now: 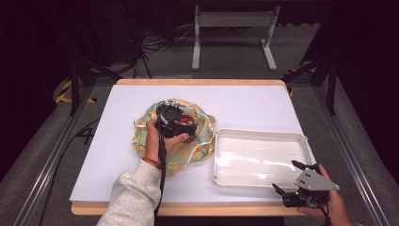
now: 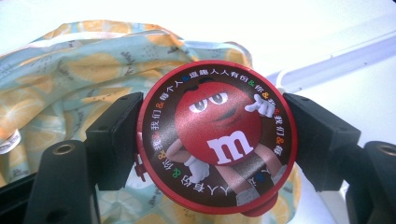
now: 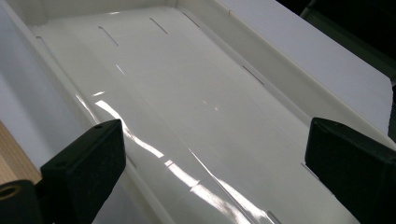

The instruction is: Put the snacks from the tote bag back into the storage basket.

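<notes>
Nearest the person, at the worktop's [image 1: 117,141] front right corner, the right gripper [image 1: 295,178] hovered at the near edge of one white tray [image 1: 261,136], its jaws spread wide apart and holding nothing. The right gripper view looked along those jaws [image 3: 215,154] into the tray's [image 3: 196,93] glossy floor, showing several short slots that the high view barely revealed. The tray's long axis ran left to right across the worktop.

Farther in, left of the tray, a hand in a pale sleeve [image 1: 134,193] held the left gripper [image 1: 181,126] over one crumpled cloth bag [image 1: 141,136] printed with yellow citrus slices on pale blue. The left gripper's jaws were clamped on one round red tin [image 1: 187,119], gripping its rim from opposite sides.

The left gripper view [image 2: 212,140] showed the round tin's [image 2: 215,135] lid facing the camera: a red cartoon candy figure with a white "m", ringed by small characters. The high view showed only a red speck there.

Beyond the worktop stood a white frame [image 1: 233,33] on grey floor.
</notes>
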